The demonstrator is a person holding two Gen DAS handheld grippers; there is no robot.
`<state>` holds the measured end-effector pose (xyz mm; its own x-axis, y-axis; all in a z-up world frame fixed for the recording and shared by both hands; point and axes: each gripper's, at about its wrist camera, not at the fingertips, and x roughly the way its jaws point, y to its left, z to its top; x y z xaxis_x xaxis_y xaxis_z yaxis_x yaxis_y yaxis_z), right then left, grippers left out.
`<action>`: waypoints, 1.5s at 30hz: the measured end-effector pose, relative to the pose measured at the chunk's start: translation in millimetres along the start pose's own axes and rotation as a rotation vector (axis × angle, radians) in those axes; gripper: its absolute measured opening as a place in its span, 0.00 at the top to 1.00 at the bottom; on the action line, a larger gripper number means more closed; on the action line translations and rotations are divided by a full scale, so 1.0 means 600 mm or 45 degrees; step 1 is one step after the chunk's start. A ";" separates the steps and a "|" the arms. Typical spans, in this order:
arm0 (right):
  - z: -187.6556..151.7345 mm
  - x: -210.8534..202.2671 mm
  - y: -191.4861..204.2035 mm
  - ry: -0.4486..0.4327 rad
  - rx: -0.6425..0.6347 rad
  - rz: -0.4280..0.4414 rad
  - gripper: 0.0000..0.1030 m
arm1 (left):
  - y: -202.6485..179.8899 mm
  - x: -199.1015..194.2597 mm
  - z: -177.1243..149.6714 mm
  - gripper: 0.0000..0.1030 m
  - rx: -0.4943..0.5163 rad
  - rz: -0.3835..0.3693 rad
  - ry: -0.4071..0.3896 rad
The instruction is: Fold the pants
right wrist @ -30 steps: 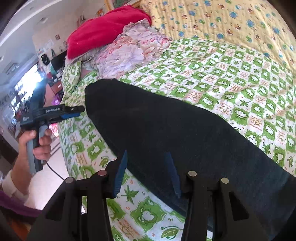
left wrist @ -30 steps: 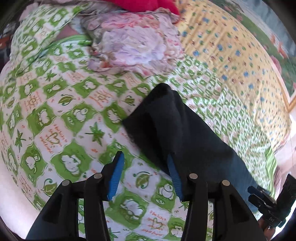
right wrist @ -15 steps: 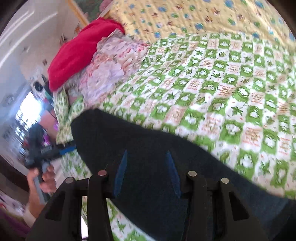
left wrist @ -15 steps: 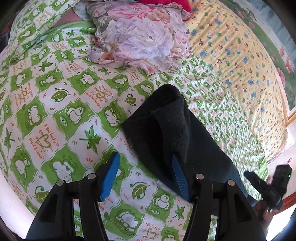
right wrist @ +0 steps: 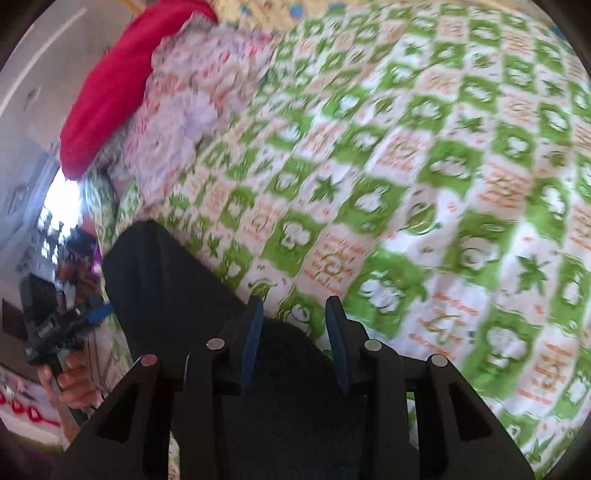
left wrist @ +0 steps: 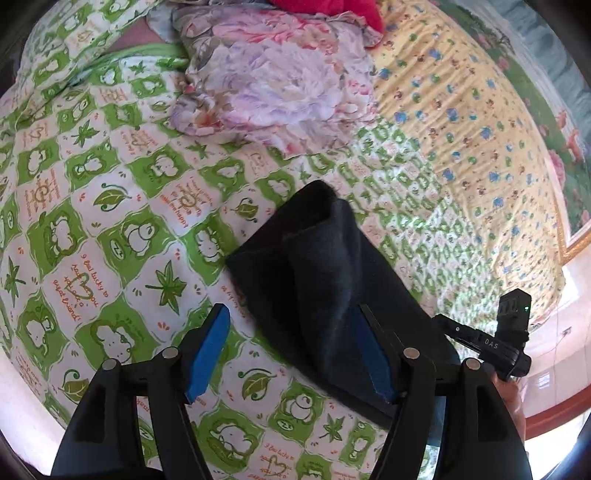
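Dark navy pants [left wrist: 317, 277] lie folded lengthwise on the green-and-white patterned bed cover [left wrist: 110, 229]. In the left wrist view my left gripper [left wrist: 291, 314] is open, its jaws wide apart over the pants' near edge, the right finger over the cloth, the left over the cover. In the right wrist view the pants [right wrist: 166, 280] run from lower middle to the left. My right gripper [right wrist: 293, 306] is open above the pants' edge, holding nothing. The right gripper also shows in the left wrist view [left wrist: 498, 343], the left gripper in the right wrist view [right wrist: 62, 325].
A floral pillow [left wrist: 273, 74] and a red cushion [left wrist: 325, 7] lie at the head of the bed. A yellow patterned sheet [left wrist: 461, 110] covers the far right. The bed edge and floor are at the lower left in the left wrist view.
My left gripper has moved closer over the pants' end. My right gripper has swung and tilted towards the cover, the view blurring; both stay open.
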<state>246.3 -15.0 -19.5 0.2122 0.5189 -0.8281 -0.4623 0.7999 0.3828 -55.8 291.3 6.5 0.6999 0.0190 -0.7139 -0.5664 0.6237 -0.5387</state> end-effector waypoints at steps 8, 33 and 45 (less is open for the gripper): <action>-0.025 0.022 0.047 0.148 -0.174 -0.036 0.65 | 0.014 0.046 0.003 0.33 -0.058 0.029 0.083; -0.077 -0.087 0.202 -0.347 -0.680 -0.566 0.87 | -0.054 -0.053 0.019 0.85 0.403 -0.344 -0.283; -0.042 0.059 0.128 -0.264 -0.461 -0.548 0.73 | 0.014 0.105 0.051 0.73 0.383 -0.072 -0.134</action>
<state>196.5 56.8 -29.7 0.5921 0.2484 -0.7666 -0.5538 0.8165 -0.1632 -2.8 321.7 -29.3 0.7764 0.0487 -0.6283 -0.3824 0.8289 -0.4083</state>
